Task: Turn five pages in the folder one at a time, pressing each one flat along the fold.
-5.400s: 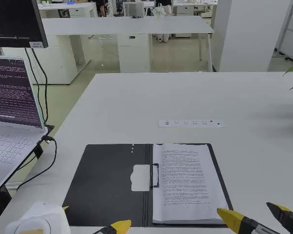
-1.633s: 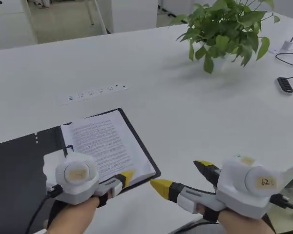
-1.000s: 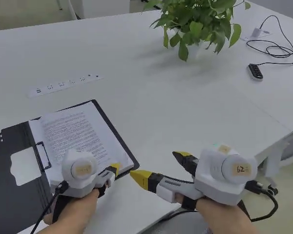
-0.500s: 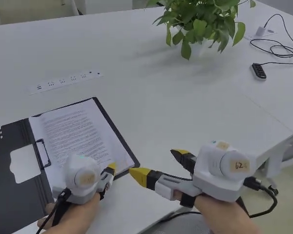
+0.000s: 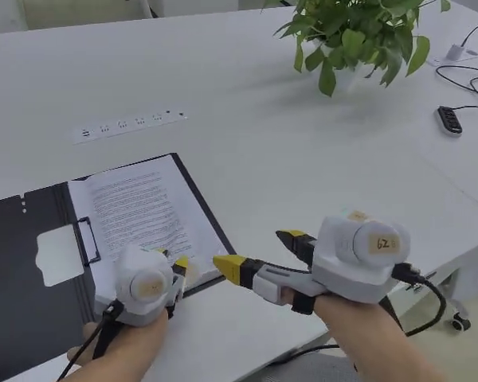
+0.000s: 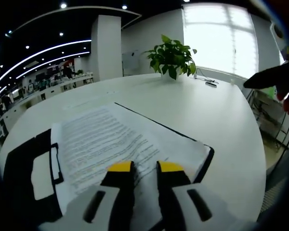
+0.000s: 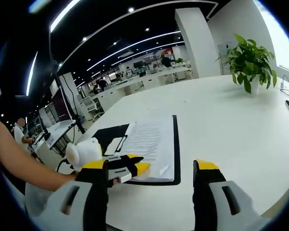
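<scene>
The open black plastic folder (image 5: 16, 318) is lying at the lower left of the head view. The left gripper (image 5: 178, 269), jaws narrowly apart, is hovering at the corner of the white printed page (image 5: 135, 211) — likely risking several sheets pinched together. The right gripper (image 5: 255, 251) is hanging wide apart.

The wide white bench (image 5: 303, 159) carries an open black folder with printed pages (image 5: 16, 302) at its near left edge. Beyond the folder, a flat white socket strip (image 5: 127, 125) sits in the top. At the far right stands 1 leafy green potted plant (image 5: 358, 36). Right of it lie a small black bar on a black cable (image 5: 449, 119) and a white plug block (image 5: 460, 52).
</scene>
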`<state>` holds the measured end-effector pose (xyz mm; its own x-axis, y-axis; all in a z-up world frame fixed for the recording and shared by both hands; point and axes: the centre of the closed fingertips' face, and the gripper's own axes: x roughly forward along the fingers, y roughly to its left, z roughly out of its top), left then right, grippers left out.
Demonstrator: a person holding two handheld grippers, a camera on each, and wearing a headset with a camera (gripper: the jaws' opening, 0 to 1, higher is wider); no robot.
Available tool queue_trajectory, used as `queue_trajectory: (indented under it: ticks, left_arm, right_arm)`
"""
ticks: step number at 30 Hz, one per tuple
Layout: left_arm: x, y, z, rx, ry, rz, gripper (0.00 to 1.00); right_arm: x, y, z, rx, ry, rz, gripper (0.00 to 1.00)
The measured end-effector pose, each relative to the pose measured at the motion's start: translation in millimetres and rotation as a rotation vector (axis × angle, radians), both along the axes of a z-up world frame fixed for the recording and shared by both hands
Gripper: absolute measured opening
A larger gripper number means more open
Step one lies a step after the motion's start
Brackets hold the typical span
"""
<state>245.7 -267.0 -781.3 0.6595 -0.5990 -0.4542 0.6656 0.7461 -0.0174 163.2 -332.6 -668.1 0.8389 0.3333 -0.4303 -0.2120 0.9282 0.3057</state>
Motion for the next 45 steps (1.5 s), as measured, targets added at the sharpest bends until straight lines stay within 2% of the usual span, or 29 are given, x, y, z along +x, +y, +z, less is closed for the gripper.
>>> queue_trajectory:
  ticks: [3,5,7,10,12,17,21,23,28,34,40,42,44,45]
  left_arm:
    - [6.6,6.1,0.1,-0.012,0.013,0.031,0.05]
    - [5.6,5.5,-0.2,0.004,0.007,0.015,0.05]
    - [5.2,5.3,0.3,-0.005,0.016,0.018,0.05]
    - [5.7,5.7,0.1,-0.013,0.025,0.033,0.04]
    - [5.7,5.8,0.1,-0.016,0.028,0.037,0.04]
    - [5.6,5.7,0.3,-0.021,0.032,0.036,0.05]
    - [5.8,5.5,0.3,-0.023,0.032,0.04,0.05]
    - [6.1,5.7,0.4,-0.024,0.031,0.04,0.05]
    - [6.9,5.8,0.1,-0.027,0.028,0.04,0.05]
    - [7.5,5.4,0.0,-0.032,0.03,0.043,0.05]
    - [8.1,5.6,0.0,-0.041,0.045,0.056,0.05]
    - [8.2,5.6,0.6,-0.067,0.068,0.071,0.06]
    - [7.3,5.1,1.9,-0.137,0.128,0.098,0.07]
    - [7.5,6.9,2.3,-0.153,0.148,0.11,0.07]
  right_arm:
    - [9.9,7.3,-10.6,0.007,0.029,0.013,0.66]
    - [15.1,13.9,-20.8,0.018,0.058,0.027,0.63]
    - [19.3,18.6,-30.3,0.021,0.079,0.035,0.59]
    - [25.5,25.5,-52.7,0.025,0.143,0.039,0.52]
    - [30.1,27.2,-63.1,0.043,0.169,0.026,0.46]
    - [39.0,23.5,-80.6,0.089,0.224,-0.03,0.38]
    - [47.2,20.8,-88.9,0.102,0.24,-0.055,0.35]
    - [48.3,19.7,-94.2,0.106,0.266,-0.069,0.33]
    - [50.8,18.7,-99.9,0.119,0.277,-0.088,0.23]
    - [48.8,5.9,-105.7,0.117,0.311,-0.161,0.02]
    - [48.8,7.2,-100.5,0.166,0.283,-0.192,0.0]
    - [48.3,6.5,-98.4,0.197,0.275,-0.207,0.0]
    - [47.3,4.3,-96.9,0.209,0.272,-0.22,0.0]
    - [47.2,4.4,-95.4,0.221,0.271,-0.222,0.0]
